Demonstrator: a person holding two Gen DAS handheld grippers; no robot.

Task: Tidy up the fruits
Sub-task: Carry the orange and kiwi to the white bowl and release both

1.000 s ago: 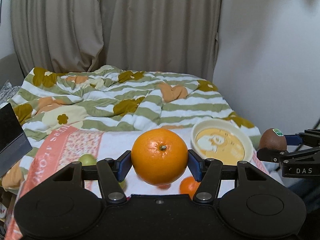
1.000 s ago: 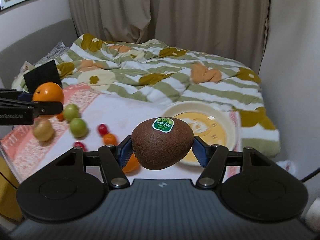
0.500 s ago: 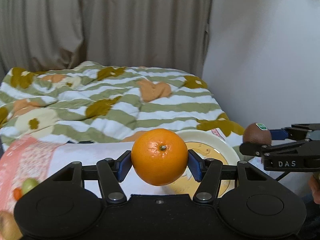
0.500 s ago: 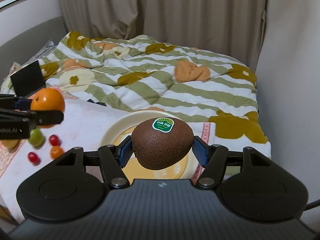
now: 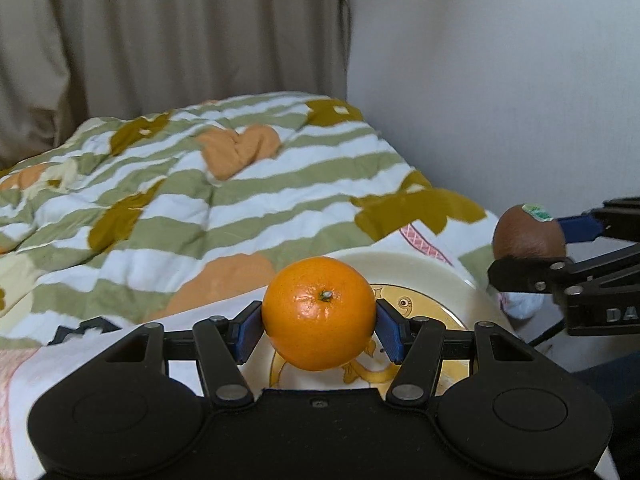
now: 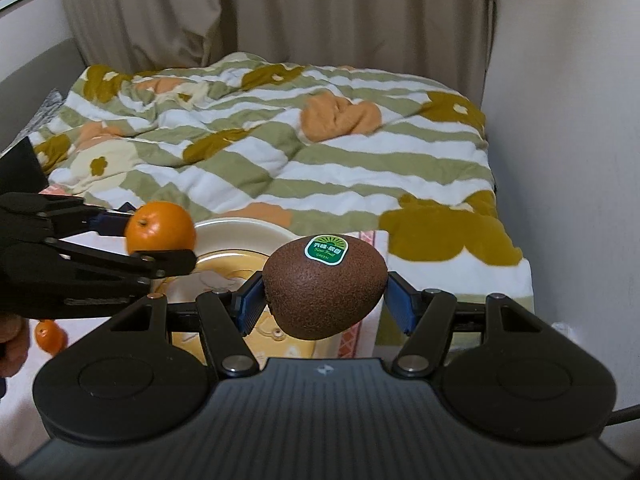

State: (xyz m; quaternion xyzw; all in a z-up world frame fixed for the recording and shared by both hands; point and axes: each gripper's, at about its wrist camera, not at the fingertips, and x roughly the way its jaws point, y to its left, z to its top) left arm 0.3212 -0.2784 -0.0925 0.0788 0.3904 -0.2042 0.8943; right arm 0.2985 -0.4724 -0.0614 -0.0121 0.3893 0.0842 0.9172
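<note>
Right now we have a fruit in each tool. Our left tool (image 5: 319,322) is closed on an orange (image 5: 319,312), the blue pads (image 5: 249,332) pressing its two sides, stem end facing the camera. From this wrist view the orange hangs in front of a cream plate (image 5: 420,268) with a yellow cartoon print in its middle, lying on a white cloth (image 5: 92,364) at the near end of the bed.

Our right tool (image 6: 325,300) is closed on a brown kiwi (image 6: 325,286), squeezed from both sides by its blue pads (image 6: 250,306), with a green sticker (image 6: 325,249) on top. In the right wrist view the kiwi sits in front of the plate's right edge (image 6: 240,226), and we cannot tell whether either fruit touches the plate; both look to be held above it.

Each tool shows up in the other's view: the left one comes in from the left with the orange over the plate's far left rim, and the right one enters from the right of the left wrist view, kiwi just beyond the plate's right rim.

A small orange fruit (image 6: 50,336) lies on the white cloth near the left edge of the right wrist view, beside part of a hand (image 6: 14,344). Behind the plate spreads a rumpled quilt (image 6: 280,152) in green and white stripes with mustard flowers and orange hearts. Beige curtains (image 6: 280,12) hang behind the bed, and a pale wall (image 5: 500,80) stands on the right.
</note>
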